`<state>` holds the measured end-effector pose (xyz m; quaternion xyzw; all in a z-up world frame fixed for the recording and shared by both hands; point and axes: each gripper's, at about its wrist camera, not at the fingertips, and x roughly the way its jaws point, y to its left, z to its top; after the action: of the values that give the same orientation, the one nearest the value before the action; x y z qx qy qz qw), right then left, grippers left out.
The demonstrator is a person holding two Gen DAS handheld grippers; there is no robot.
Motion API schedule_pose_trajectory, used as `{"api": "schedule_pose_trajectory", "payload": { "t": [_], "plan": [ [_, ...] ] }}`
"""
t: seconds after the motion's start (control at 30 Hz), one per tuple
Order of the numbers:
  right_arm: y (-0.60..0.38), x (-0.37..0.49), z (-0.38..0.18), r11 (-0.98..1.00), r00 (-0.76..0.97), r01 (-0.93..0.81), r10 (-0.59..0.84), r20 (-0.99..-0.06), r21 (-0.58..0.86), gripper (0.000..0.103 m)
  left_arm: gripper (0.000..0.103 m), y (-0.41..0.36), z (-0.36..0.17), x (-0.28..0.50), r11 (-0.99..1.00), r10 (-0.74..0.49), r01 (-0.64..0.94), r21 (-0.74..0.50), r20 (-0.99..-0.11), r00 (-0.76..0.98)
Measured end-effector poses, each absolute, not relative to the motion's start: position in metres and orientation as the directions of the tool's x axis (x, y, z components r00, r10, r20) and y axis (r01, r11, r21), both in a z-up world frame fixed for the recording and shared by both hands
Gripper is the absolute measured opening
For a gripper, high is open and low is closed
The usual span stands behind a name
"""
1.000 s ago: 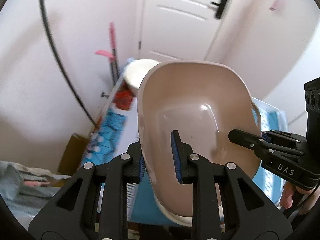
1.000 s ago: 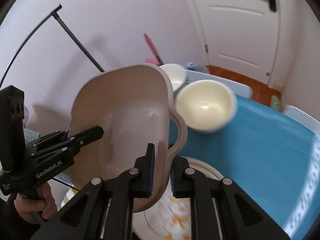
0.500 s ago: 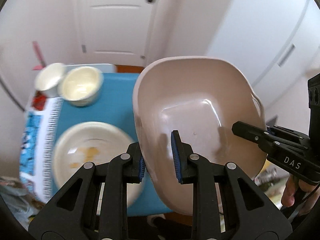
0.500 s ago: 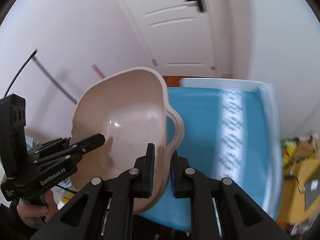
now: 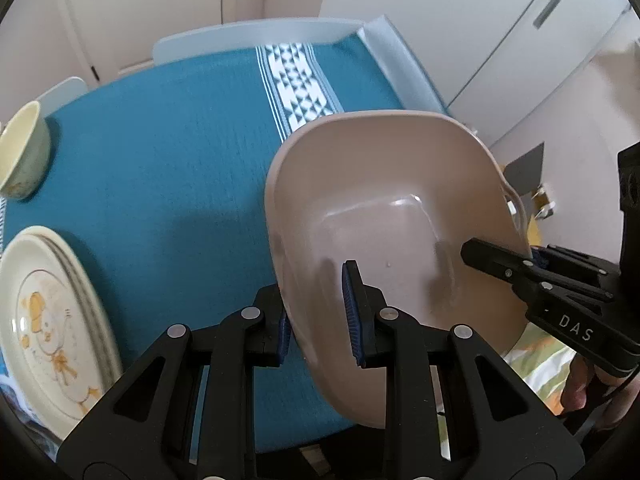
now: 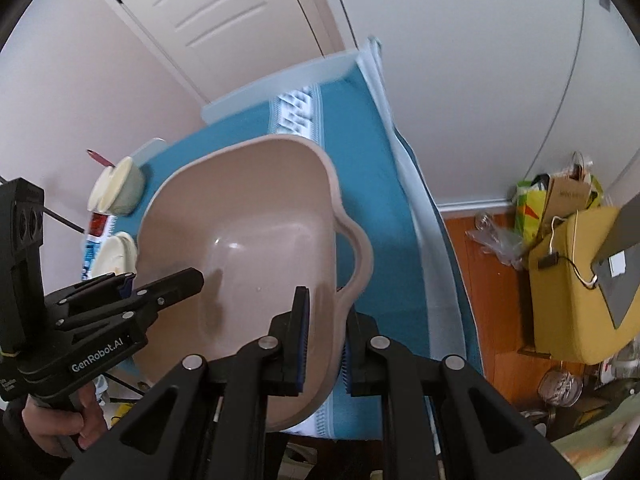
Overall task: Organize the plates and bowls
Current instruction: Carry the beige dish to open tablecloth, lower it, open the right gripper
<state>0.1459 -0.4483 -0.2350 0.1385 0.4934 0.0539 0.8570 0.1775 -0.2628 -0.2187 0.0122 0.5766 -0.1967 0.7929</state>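
Note:
A beige plastic basin (image 5: pixel 380 200) hangs tilted above the right part of the teal-clothed table (image 5: pixel 180 140), carried by both grippers. My left gripper (image 5: pixel 316 320) is shut on its near left rim, one pad inside and one outside. My right gripper (image 6: pixel 324 344) is shut on the rim beside the basin's (image 6: pixel 248 208) handle. Each gripper shows in the other's view: the right gripper (image 5: pixel 516 256), the left gripper (image 6: pixel 160 280). A stack of cream plates (image 5: pixel 52 320) with a cartoon print lies at the table's left. A cream bowl (image 5: pixel 20 160) stands further back.
Two cream bowls (image 6: pixel 120 188) and the plates (image 6: pixel 116 252) sit at the table's (image 6: pixel 372 168) left end. Right of the table is wooden floor with bags (image 6: pixel 560 196) and a yellow seat (image 6: pixel 572 280). A white door (image 6: pixel 216 12) stands behind.
Both grippers have carried the basin to the right across the table and a little lower, rolling as they went. The bowls and plates slid to the left of view. Both grips are unchanged.

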Motion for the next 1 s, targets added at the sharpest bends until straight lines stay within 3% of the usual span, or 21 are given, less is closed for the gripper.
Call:
{"api": "schedule_pose_trajectory", "payload": {
  "t": [0.67,0.7,0.83,0.87,0.9,0.97,1.0],
  "plan": [
    [-0.454,0.146,-0.257,0.955,0.498,0.022,0.245,-0.832,0.295,0.014,0.021,-0.262,-0.259,0.191,0.94,-0.229,0.303,-0.156,-0.948,0.222],
    [-0.454,0.145,-0.258,0.957,0.497,0.021,0.242,-0.834,0.29,0.016,0.021,-0.262,-0.26,0.191,0.939,-0.231,0.304,-0.159,-0.948,0.218],
    [-0.454,0.142,-0.259,0.953,0.507,0.012,0.255,-0.823,0.302,0.05,0.022,-0.265,-0.262,0.191,0.94,-0.221,0.309,-0.147,-0.95,0.22],
    [-0.455,0.141,-0.259,0.951,0.509,0.011,0.26,-0.821,0.308,0.051,0.023,-0.266,-0.262,0.191,0.939,-0.221,0.311,-0.146,-0.95,0.222],
    [-0.455,0.14,-0.259,0.95,0.509,0.011,0.263,-0.82,0.312,0.051,0.029,-0.267,-0.262,0.191,0.939,-0.219,0.313,-0.143,-0.95,0.223],
    [-0.456,0.138,-0.259,0.951,0.513,0.008,0.261,-0.818,0.309,0.051,0.061,-0.269,-0.26,0.191,0.94,-0.212,0.316,-0.129,-0.947,0.243],
    [-0.456,0.136,-0.258,0.952,0.517,0.007,0.258,-0.816,0.306,0.051,0.084,-0.269,-0.257,0.189,0.941,-0.21,0.314,-0.122,-0.942,0.263]
  ]
}}
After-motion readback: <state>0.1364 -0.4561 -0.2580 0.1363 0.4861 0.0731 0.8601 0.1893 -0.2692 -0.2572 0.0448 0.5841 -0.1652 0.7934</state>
